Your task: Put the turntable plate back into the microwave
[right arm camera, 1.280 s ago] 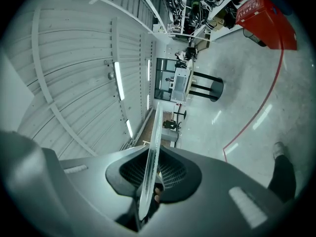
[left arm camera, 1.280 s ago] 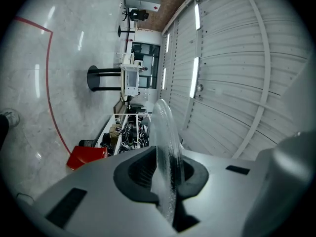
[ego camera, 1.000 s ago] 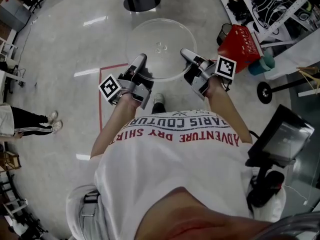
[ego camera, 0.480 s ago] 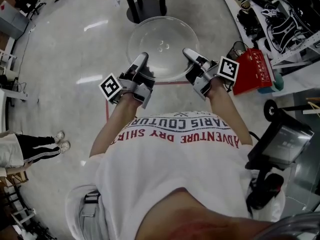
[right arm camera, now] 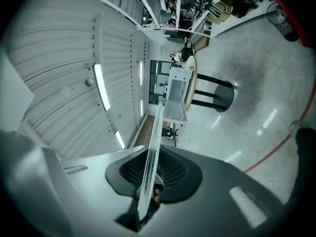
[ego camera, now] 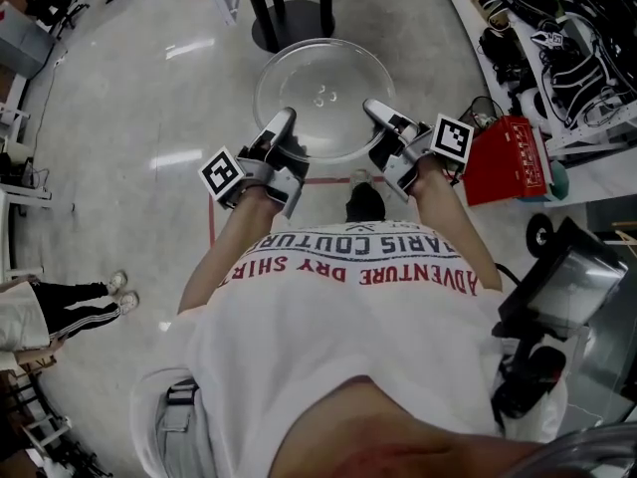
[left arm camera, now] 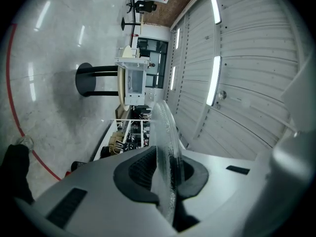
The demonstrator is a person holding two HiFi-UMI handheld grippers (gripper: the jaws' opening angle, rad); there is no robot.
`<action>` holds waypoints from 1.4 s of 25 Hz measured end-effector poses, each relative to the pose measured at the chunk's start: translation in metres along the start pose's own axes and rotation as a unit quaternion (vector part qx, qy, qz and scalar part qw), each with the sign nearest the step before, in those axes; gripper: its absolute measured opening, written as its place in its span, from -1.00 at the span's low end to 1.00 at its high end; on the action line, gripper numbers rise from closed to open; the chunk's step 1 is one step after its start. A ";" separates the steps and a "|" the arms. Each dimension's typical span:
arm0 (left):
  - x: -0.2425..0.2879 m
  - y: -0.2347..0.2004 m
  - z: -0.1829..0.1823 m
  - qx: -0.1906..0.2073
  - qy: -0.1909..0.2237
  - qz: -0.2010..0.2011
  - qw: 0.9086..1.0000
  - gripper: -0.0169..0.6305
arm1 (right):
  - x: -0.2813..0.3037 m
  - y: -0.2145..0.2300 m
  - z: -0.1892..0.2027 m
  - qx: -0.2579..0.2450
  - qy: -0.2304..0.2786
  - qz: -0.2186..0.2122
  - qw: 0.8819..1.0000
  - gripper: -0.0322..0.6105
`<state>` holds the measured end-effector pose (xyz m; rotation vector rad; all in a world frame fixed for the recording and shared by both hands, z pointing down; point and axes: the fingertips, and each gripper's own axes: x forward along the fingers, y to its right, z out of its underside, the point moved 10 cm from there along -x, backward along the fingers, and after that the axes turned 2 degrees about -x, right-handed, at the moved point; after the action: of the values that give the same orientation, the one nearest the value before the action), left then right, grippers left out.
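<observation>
The clear glass turntable plate [ego camera: 320, 90] is held level in front of the person, above the floor. My left gripper [ego camera: 283, 127] is shut on its near left rim and my right gripper [ego camera: 377, 115] is shut on its near right rim. In the left gripper view the plate [left arm camera: 166, 132] runs edge-on between the dark pads of the left gripper [left arm camera: 165, 176]. The right gripper view shows the same for the plate [right arm camera: 155, 132] and the right gripper [right arm camera: 150, 176]. A white microwave [left arm camera: 132, 78] [right arm camera: 177, 90] with its door open stands on a round pedestal table ahead.
The table's black pedestal base [ego camera: 294, 23] is just beyond the plate. A red crate [ego camera: 508, 157] and shelving full of cables [ego camera: 557, 28] line the right. A person [ego camera: 60, 307] stands at the far left. Red tape [ego camera: 211, 217] marks the floor.
The person has stepped forward with the plate still gripped by both grippers. The pedestal table has come nearer, and the red crate has slid back along the right.
</observation>
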<state>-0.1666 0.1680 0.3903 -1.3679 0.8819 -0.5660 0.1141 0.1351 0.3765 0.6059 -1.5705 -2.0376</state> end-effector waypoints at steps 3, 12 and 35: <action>0.032 -0.015 -0.019 0.003 0.006 -0.006 1.000 -0.87 | 0.022 0.021 -0.032 0.008 -0.005 0.001 1.000 -0.79; 0.186 -0.061 -0.097 0.004 0.038 -0.016 0.999 -0.87 | 0.119 0.083 -0.192 0.022 -0.034 0.001 0.999 -0.79; 0.416 -0.127 -0.283 0.013 0.143 0.020 0.989 -0.87 | 0.338 0.158 -0.412 -0.015 -0.116 -0.033 0.993 -0.79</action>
<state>-0.1375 -0.3478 0.4369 -1.2613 1.1260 -0.7520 0.1225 -0.4189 0.4158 0.4269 -1.6651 -2.2427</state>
